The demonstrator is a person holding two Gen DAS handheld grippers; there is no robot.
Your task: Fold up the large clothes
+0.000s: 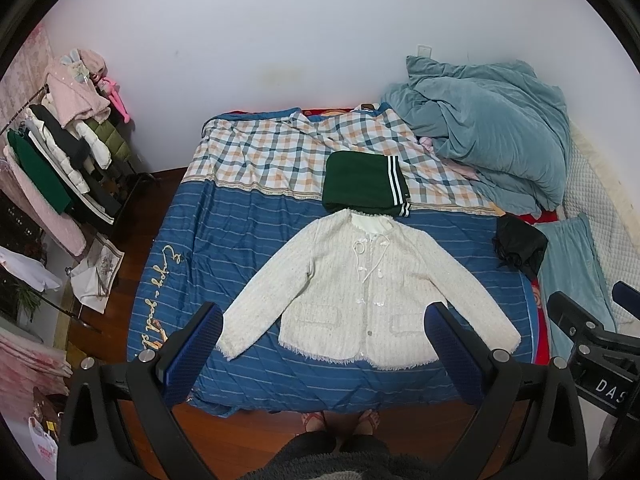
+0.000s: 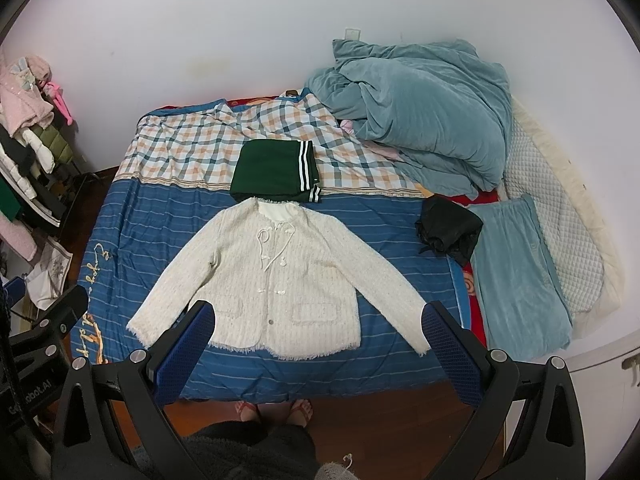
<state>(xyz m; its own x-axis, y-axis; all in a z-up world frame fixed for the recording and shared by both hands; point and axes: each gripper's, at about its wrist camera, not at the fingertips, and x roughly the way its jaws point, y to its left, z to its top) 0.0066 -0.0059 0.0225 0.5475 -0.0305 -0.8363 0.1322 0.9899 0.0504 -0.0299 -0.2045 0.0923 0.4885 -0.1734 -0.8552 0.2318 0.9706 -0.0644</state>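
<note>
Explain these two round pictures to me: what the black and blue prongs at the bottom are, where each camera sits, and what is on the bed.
A person standing at the foot of the bed holds a two-finger gripper in each hand. Each carries a fisheye camera looking along its fingers. One picture comes from the left gripper, the other from the right gripper. Both are open and hold nothing. A white jacket lies flat, sleeves spread. Beyond its collar sits a folded green garment; a crumpled teal blanket is heaped by the wall.
</note>
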